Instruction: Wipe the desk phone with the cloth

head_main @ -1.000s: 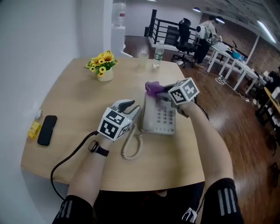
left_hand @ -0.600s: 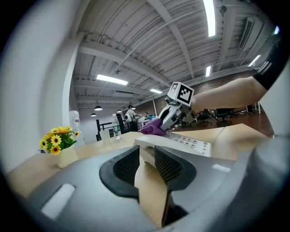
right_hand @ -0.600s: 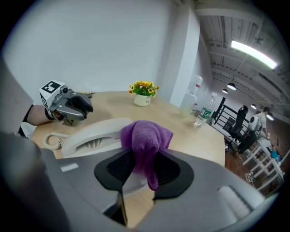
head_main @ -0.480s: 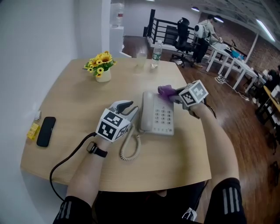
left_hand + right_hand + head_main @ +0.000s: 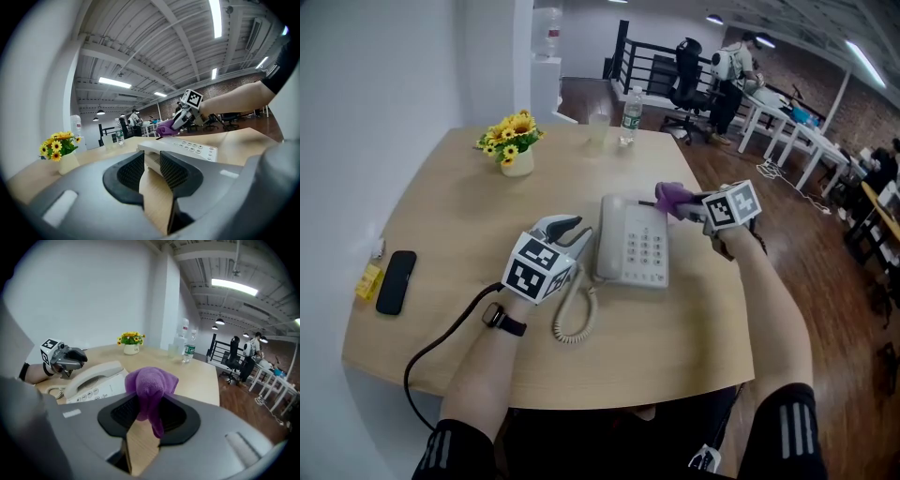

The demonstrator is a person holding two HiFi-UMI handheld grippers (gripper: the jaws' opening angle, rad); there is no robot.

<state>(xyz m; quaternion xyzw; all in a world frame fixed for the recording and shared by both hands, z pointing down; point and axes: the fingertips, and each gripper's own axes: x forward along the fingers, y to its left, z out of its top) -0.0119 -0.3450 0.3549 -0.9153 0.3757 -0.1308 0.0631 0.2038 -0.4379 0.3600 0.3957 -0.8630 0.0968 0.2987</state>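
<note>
Desk phone (image 5: 636, 246): pale grey, lying flat on the wooden table (image 5: 469, 216) with its keypad up. Its handset (image 5: 607, 239) rests in the cradle on the phone's left side, and a coiled cord (image 5: 570, 319) loops away from the phone's near left corner. Left gripper (image 5: 579, 228): just beside the handset side of the phone and pointing at it, its jaws a little spread with nothing between them; only bare tabletop and the phone's edge show through the gap. A wristwatch (image 5: 502, 319) sits on the arm behind it. Right gripper (image 5: 680, 202): at the phone's far right corner, its jaws pinching a bunched purple cloth (image 5: 668, 195). The cloth bulges out past the jaw tips and one tail hangs down between them. The bunch is right at that corner of the phone, but whether it touches the casing cannot be told. Vase of sunflowers (image 5: 515, 148): well beyond the phone's far left corner. Water bottle (image 5: 630, 110) and clear cup (image 5: 598, 127): side by side near the table edge, past the phone's far end. Black mobile (image 5: 394, 279): lying flat, far off the phone's left side near the table rim, with a small yellow item (image 5: 367, 279) just beside it on the side away from the phone.
</note>
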